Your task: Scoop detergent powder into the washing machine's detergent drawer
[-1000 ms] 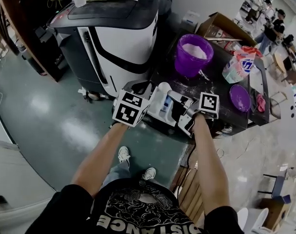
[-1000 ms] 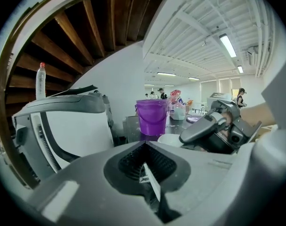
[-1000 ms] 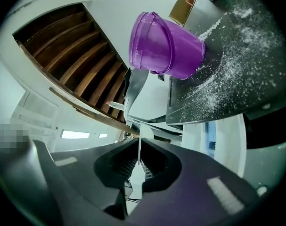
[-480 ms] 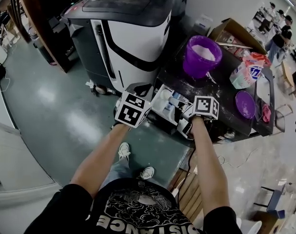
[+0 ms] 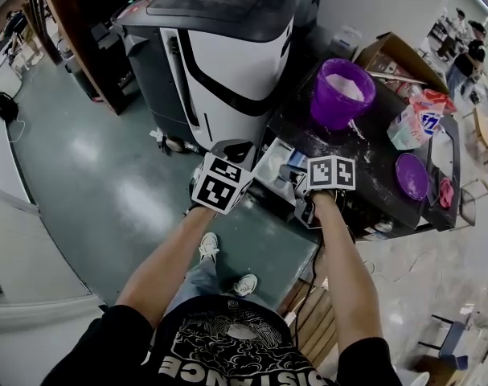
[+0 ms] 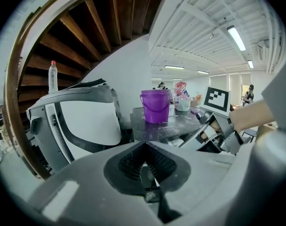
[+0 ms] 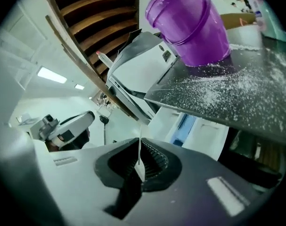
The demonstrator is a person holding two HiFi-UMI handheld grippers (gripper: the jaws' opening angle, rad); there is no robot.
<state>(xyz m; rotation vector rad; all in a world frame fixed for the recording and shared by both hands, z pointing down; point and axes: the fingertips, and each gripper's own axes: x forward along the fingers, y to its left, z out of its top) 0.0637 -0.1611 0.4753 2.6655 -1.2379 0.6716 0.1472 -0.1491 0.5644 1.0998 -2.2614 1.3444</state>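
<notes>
The white detergent drawer [image 5: 274, 164] with a blue compartment stands pulled out under the dark table's front edge; it also shows in the right gripper view as the drawer [image 7: 194, 128]. A purple bucket [image 5: 343, 92] of white powder stands on the table. My left gripper [image 5: 234, 153] is at the drawer's left, jaws shut, with nothing seen in them [image 6: 145, 172]. Close on the drawer's right is my right gripper [image 5: 298, 185], shut on a thin white strip [image 7: 140, 145] seen edge-on.
The washing machine [image 5: 227, 51] stands left of the table, a bottle [image 6: 52, 76] on top. Spilled powder covers the dark table [image 7: 237, 86]. A detergent bag [image 5: 414, 122] and a purple lid [image 5: 411, 175] lie at the right. A cardboard box [image 5: 400, 55] sits behind.
The right gripper has shifted left, closer to the drawer. The left gripper has stayed by the drawer's left. A white rounded thing seen between the grippers earlier is out of sight now.
</notes>
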